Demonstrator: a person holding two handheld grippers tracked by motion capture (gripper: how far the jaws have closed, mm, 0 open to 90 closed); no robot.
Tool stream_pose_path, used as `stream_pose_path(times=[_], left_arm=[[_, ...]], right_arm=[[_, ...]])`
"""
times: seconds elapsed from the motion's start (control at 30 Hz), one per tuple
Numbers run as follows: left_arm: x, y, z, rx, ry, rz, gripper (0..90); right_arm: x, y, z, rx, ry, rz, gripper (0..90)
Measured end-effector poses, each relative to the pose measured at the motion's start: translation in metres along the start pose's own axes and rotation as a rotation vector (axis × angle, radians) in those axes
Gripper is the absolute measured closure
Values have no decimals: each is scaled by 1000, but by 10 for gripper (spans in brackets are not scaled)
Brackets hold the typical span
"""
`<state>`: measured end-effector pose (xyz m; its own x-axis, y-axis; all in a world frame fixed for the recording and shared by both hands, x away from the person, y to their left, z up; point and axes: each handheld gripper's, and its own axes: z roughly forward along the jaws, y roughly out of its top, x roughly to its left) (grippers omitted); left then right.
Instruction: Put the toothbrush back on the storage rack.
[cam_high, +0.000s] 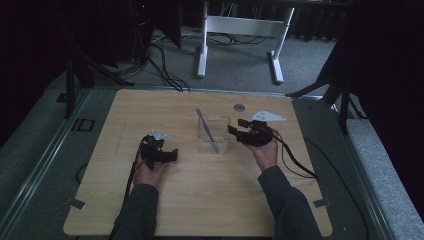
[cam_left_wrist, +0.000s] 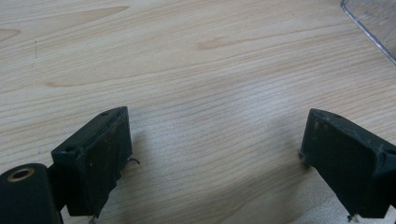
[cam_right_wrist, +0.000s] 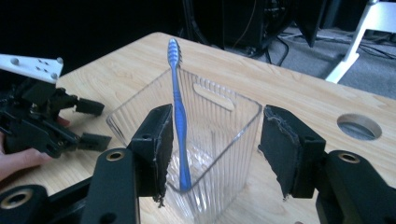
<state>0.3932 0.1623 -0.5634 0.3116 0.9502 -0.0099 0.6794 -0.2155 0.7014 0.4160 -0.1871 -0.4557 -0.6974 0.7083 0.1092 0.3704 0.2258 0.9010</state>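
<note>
Near the middle of the desk (cam_high: 200, 200), slightly toward its far edge, a clear ribbed container (cam_high: 214, 134) is standing upright, with a blue toothbrush (cam_right_wrist: 180, 126) leaning inside it, bristle head sticking up above the rim. Just beside the container, on the side toward the desk's right edge, the right gripper (cam_right_wrist: 214, 149) is hovering, its fingers (cam_right_wrist: 159, 140) standing wide apart and gripping nothing. Toward the left edge, the left gripper (cam_left_wrist: 212, 154) is resting over bare wood, fingers spread wide and holding nothing.
</note>
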Motion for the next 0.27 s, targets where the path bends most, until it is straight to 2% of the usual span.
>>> stream_pose_path(times=[0.17, 0.27], left_arm=[[0, 0, 0, 0, 1, 1, 87], [0, 0, 0, -2, 1, -1, 87]], right_arm=[[-1, -3, -5, 25, 6, 4, 430], [-2, -6, -8, 69, 17, 36, 428]])
